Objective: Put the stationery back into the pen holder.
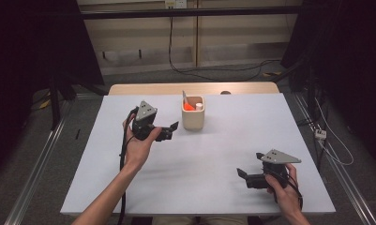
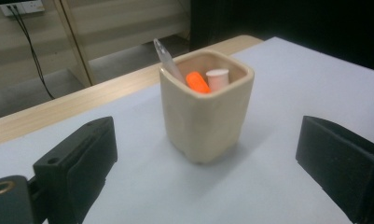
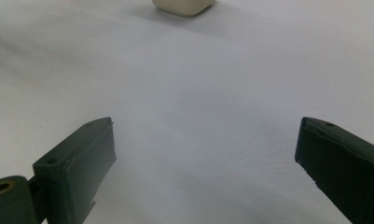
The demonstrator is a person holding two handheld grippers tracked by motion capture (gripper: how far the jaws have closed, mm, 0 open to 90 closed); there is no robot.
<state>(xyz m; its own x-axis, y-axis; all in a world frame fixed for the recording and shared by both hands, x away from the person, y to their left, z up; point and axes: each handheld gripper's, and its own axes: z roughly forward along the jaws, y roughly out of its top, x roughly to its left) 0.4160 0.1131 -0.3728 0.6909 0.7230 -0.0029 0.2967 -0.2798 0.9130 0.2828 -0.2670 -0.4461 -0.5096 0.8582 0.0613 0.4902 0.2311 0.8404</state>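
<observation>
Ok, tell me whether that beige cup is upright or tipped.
Upright. The beige cup stands on its base on the table, opening upward, contents poking out.

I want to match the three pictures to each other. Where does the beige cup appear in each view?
High view: the beige cup stands upper middle, right of the left gripper.
Left gripper view: the cup stands at centre, ahead of the open jaws.
Right gripper view: its base is cut by the top edge.
Shared landmark: the white table.
</observation>
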